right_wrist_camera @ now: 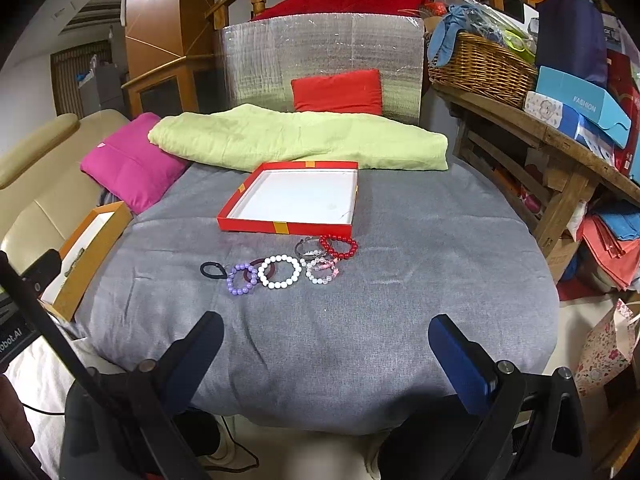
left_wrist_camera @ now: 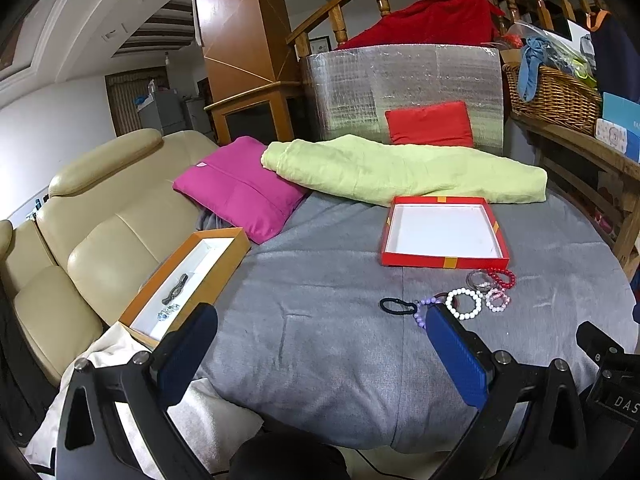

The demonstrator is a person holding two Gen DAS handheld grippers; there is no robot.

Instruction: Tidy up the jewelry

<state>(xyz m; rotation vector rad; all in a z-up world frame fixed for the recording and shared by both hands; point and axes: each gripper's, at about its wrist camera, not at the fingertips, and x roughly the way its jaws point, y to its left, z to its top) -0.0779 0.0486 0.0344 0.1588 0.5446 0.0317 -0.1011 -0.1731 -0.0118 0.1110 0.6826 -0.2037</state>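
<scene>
Seven ring-shaped pieces are counted in one cluster of bracelets point(right_wrist_camera: 288, 266) on the grey cloth point(right_wrist_camera: 400, 300), just at 6 o'clock of the one red tray point(right_wrist_camera: 280, 226). One orange box point(right_wrist_camera: 86, 268) overhangs the 9 o'clock edge. Bare cloth is left below. The left gripper point(left_wrist_camera: 320, 320) and right gripper point(right_wrist_camera: 326, 330) are held low, jaws spread, nothing grasped.

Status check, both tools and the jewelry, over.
Left tool open, empty. Right tool open, empty. Bead bracelets loose on grey cloth before empty red tray. Nothing blocking.
</scene>
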